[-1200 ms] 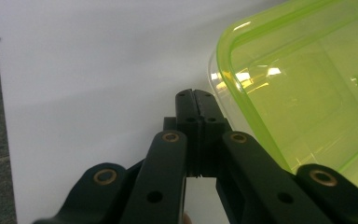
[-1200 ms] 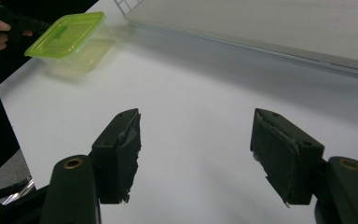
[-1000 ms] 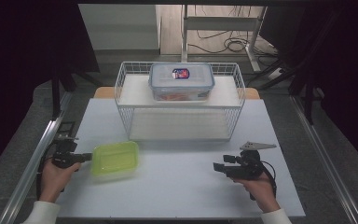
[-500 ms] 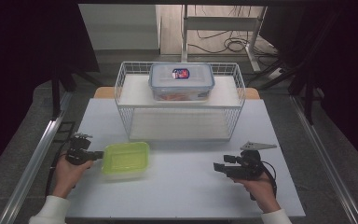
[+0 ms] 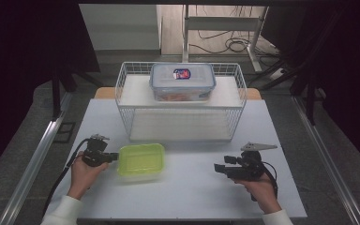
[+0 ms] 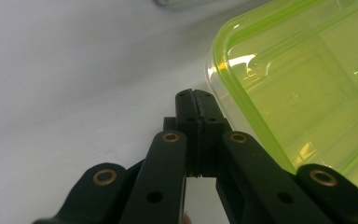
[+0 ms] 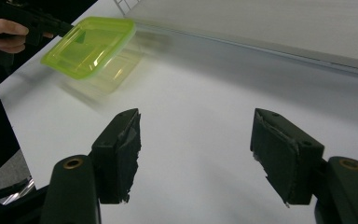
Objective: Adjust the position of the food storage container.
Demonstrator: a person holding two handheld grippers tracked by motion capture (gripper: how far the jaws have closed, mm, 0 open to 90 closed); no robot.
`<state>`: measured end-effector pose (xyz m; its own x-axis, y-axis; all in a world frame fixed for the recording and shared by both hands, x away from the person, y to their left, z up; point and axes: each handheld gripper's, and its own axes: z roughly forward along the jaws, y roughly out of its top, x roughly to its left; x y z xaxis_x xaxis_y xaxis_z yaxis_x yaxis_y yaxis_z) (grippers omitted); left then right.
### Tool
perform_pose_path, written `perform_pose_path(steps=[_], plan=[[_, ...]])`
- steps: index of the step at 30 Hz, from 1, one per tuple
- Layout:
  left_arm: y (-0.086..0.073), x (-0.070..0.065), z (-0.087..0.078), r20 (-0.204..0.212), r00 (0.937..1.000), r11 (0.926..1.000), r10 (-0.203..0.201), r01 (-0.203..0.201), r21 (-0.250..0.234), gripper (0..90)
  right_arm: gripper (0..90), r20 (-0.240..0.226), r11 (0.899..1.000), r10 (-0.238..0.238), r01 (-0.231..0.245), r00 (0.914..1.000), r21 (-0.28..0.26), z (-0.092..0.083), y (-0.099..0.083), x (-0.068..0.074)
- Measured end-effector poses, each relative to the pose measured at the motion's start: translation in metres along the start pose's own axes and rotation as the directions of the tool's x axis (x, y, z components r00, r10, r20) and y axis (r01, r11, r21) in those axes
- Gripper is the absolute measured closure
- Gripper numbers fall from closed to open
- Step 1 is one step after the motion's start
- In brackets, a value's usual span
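A: Where was the green container (image 5: 140,159) relative to the wire basket (image 5: 122,93)?

B: Just in front of the basket's left front corner, on the white worktop (image 5: 192,197), near it but apart. From the right gripper view the container (image 7: 89,45) looked tilted, its far edge raised off the worktop, with a blurred clear lower part under the green top.

A: Left gripper (image 5: 115,157)?

B: Just left of the container, well in front of the basket. The fingers (image 6: 186,105) were pressed together. In the left gripper view they sat right against the container's green rim (image 6: 242,116); whether a lip of it was pinched between them, could not tell. In the high view the tips met the container's left edge.

A: And the right gripper (image 5: 218,168)?

B: In front of the basket's right front corner, well apart from the container. Its fingers (image 7: 121,144) were spread wide, nothing between them, bare worktop beneath. They pointed left, toward the container.

A: Anything in the basket?

B: A clear lidded box (image 5: 183,82) with a red-and-blue label on top, at the basket's rear middle. Reddish contents showed through its wall; could not tell what.
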<state>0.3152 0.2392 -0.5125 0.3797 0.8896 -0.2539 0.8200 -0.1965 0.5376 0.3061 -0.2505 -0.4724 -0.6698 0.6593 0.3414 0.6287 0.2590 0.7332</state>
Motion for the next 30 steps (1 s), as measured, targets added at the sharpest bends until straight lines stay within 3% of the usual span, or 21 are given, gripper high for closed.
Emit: perform_pose_path(steps=[6, 8, 12, 16, 19, 21, 30], plan=[[0.004, -0.018, 0.007, 0.039, 0.9992, 0.9999, 0.011, -0.010, -0.011, 90.0, 33.5, -0.001, 1.000, 0.002, -0.002, 1.0000, 0.000, 0.000, 0.000, 0.000], [0.004, -0.021, 0.009, 0.079, 0.9968, 0.9999, 0.003, -0.002, -0.016, 90.0, 33.5, -0.001, 1.000, 0.001, -0.001, 1.0000, 0.000, 0.000, 0.000, 0.000], [0.006, -0.031, 0.013, 0.066, 0.9976, 0.9997, 0.021, -0.020, -0.015, 90.0, 33.5, -0.002, 1.000, -0.001, 0.001, 1.0000, 0.001, 0.001, 0.000, 0.000], [0.009, -0.043, 0.018, 0.119, 0.9927, 0.9996, 0.017, -0.014, -0.024, 90.0, 33.5, -0.001, 1.000, -0.002, 0.002, 1.0000, -0.001, 0.001, 0.000, -0.001], [0.012, -0.051, 0.024, 0.098, 0.9940, 0.9988, 0.049, -0.049, -0.010, 90.0, 33.5, -0.001, 1.000, -0.002, 0.002, 1.0000, 0.002, 0.001, 0.000, -0.001], [0.014, -0.055, 0.028, 0.120, 0.9917, 0.9989, 0.047, -0.046, -0.008, 90.0, 33.5, -0.001, 1.000, -0.003, 0.003, 1.0000, 0.002, 0.001, 0.000, -0.001], [0.020, -0.075, 0.037, 0.149, 0.9867, 0.9979, 0.064, -0.063, -0.014, 90.0, 33.5, -0.001, 1.000, 0.003, -0.003, 1.0000, 0.003, 0.000, -0.001, -0.002]])
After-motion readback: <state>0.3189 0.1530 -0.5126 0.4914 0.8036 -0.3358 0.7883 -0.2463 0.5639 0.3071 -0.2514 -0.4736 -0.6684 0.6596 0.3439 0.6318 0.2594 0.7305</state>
